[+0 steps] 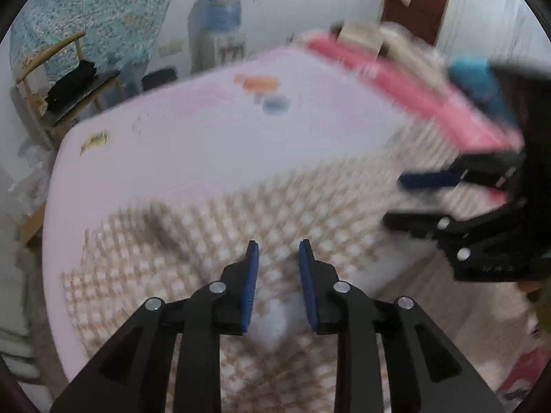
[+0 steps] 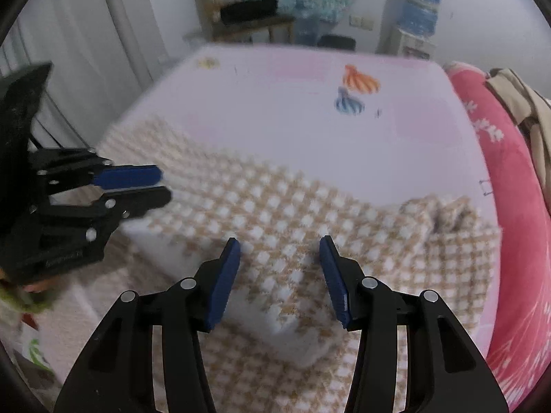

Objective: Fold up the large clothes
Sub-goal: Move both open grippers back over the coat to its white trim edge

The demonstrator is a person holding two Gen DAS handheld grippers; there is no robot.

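Both of your grippers hung over the checked garment [image 2: 275,206], which lay spread on the pale pink bed [image 2: 292,120] directly under and ahead of the fingers. Your left gripper [image 1: 278,251] stood slightly parted, your right gripper [image 2: 279,244] wider, and neither gripped any cloth. It looked soft, thick and light, likely to sag and drag. You'd have done best pinching a hem edge or corner.

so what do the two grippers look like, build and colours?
Both match. The left gripper and right gripper have black plastic linkage arms with silver round pivot pins and triangular cutouts. Each finger ends in a flat blue ribbed pad. No cables or sleeves are visible.
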